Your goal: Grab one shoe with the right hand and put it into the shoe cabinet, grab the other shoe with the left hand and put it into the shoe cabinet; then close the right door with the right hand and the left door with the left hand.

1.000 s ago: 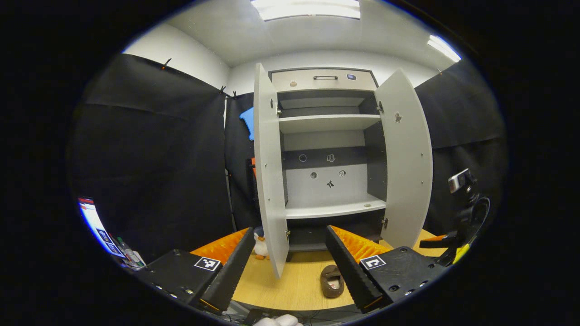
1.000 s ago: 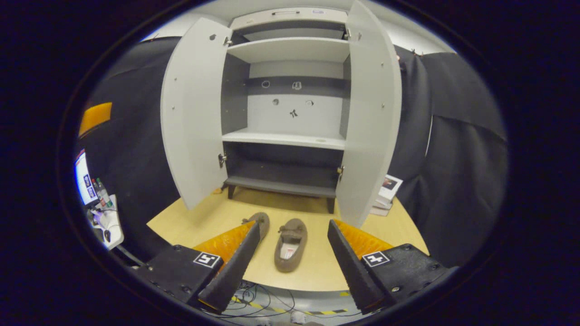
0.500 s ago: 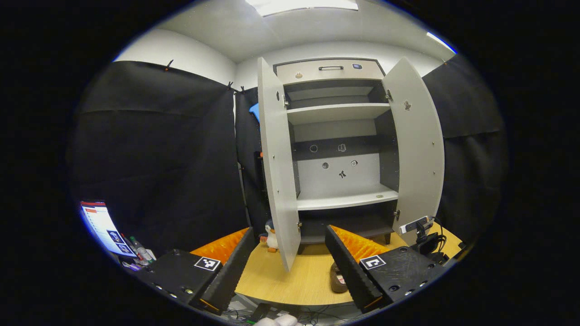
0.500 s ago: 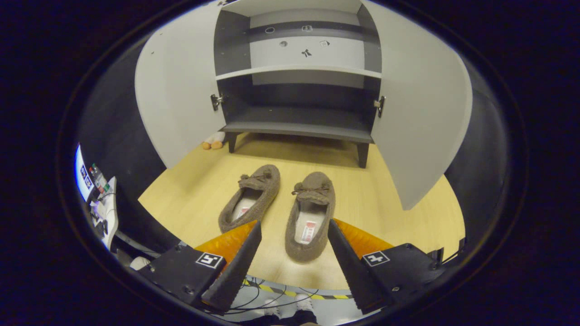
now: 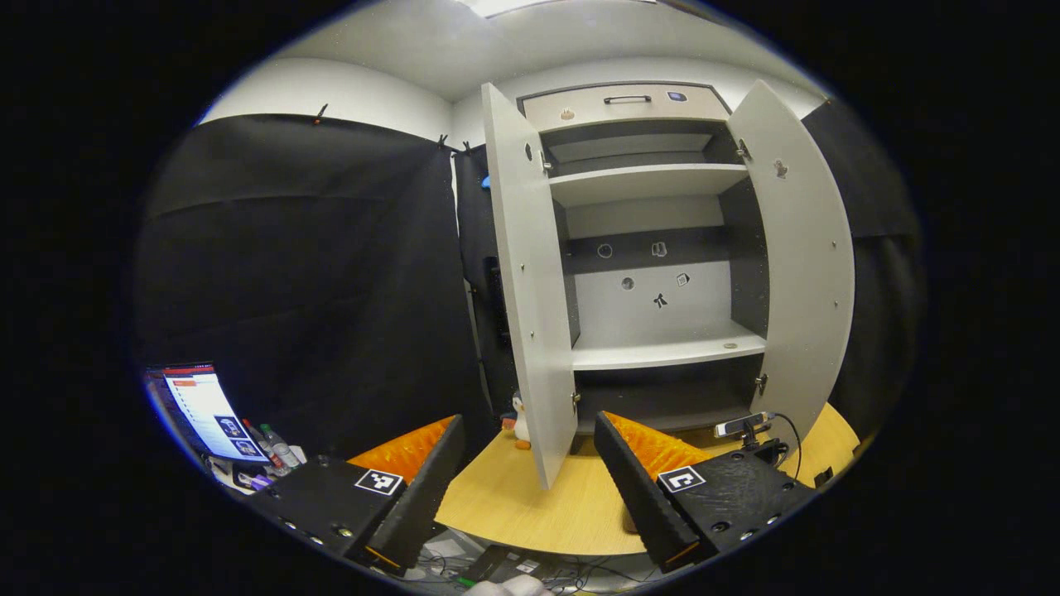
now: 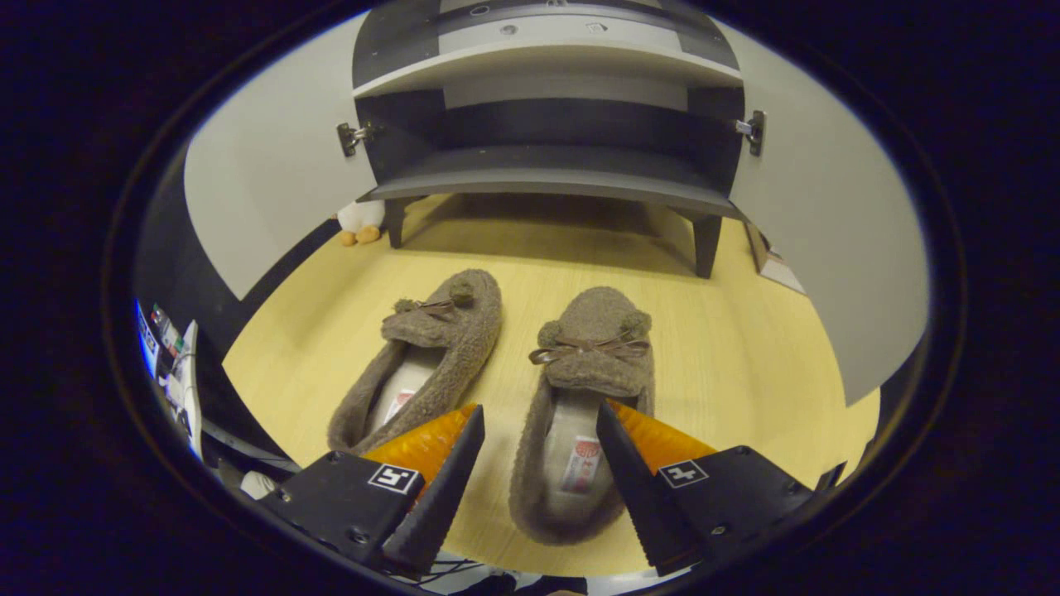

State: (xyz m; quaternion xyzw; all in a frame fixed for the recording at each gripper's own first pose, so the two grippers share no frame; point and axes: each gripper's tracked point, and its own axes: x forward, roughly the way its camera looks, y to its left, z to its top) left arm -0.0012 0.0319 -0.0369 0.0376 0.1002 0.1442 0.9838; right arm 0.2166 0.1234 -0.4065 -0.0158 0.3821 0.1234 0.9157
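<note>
Two brown slippers lie on the tabletop [image 6: 745, 364]; the right hand-held gripper [image 6: 540, 422], jaws wide, straddles the right slipper [image 6: 584, 406], with the left slipper [image 6: 431, 348] just beside.

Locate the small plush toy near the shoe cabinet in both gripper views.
Left gripper view: plush toy sits low centre, just left of the open left door's bottom corner.
Right gripper view: plush toy sits upper left, beside the front leg.
Shared landmark: the open left door, next to the toy in both views.
</note>
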